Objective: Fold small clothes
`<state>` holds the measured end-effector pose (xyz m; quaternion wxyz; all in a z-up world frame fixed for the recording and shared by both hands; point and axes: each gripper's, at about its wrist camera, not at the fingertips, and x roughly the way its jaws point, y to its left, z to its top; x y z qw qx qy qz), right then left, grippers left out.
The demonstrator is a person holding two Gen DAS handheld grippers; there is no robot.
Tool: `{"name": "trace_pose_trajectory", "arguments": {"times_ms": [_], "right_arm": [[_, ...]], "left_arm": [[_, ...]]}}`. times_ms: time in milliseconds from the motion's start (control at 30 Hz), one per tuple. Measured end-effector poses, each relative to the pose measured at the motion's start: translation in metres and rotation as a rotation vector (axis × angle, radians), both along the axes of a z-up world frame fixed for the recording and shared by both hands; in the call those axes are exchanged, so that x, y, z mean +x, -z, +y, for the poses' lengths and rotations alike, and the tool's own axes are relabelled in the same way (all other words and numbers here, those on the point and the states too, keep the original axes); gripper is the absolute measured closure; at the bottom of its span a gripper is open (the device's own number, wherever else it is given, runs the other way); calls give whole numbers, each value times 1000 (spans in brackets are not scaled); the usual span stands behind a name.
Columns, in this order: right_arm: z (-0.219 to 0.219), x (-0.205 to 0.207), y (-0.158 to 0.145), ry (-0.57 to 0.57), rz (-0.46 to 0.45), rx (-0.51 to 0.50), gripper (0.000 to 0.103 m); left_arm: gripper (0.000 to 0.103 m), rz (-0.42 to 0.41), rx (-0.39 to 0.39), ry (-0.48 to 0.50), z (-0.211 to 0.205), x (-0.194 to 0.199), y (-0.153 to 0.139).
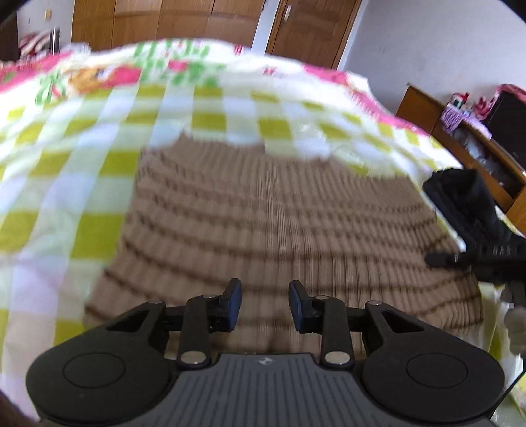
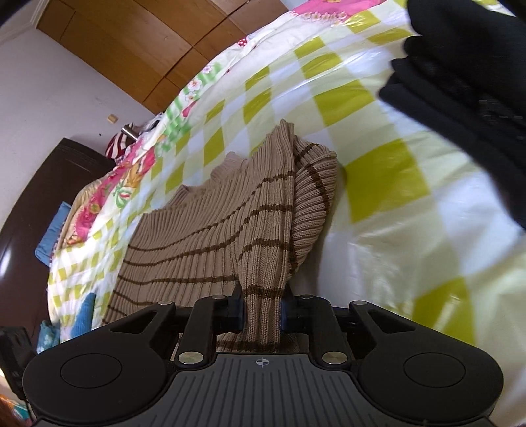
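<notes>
A small tan ribbed sweater with thin brown stripes point(image 1: 279, 210) lies on a checked green-and-white bedsheet point(image 1: 65, 164). My left gripper point(image 1: 265, 305) hovers over the sweater's near part, open and empty. My right gripper point(image 2: 262, 307) is shut on a bunched fold of the sweater point(image 2: 213, 236), with fabric pinched between its fingers; one sleeve is folded over along the right side. In the left wrist view the right gripper point(image 1: 476, 230) shows as a dark shape at the sweater's right edge.
A stack of dark folded clothes point(image 2: 466, 82) lies on the bed to the upper right. Wooden wardrobes point(image 1: 197, 19) stand behind the bed. A wooden shelf with clutter point(image 1: 476, 138) is at the right.
</notes>
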<state>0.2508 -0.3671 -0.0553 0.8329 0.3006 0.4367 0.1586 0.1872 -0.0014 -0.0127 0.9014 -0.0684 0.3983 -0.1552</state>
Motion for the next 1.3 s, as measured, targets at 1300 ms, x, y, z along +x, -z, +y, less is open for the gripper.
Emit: {"name": "trace_pose_trajectory", "arguments": {"times_ms": [1300], "right_arm": [[-12, -2, -51, 168, 13, 73, 83]], "left_arm": [[51, -181, 195, 208, -75, 4, 29]]}}
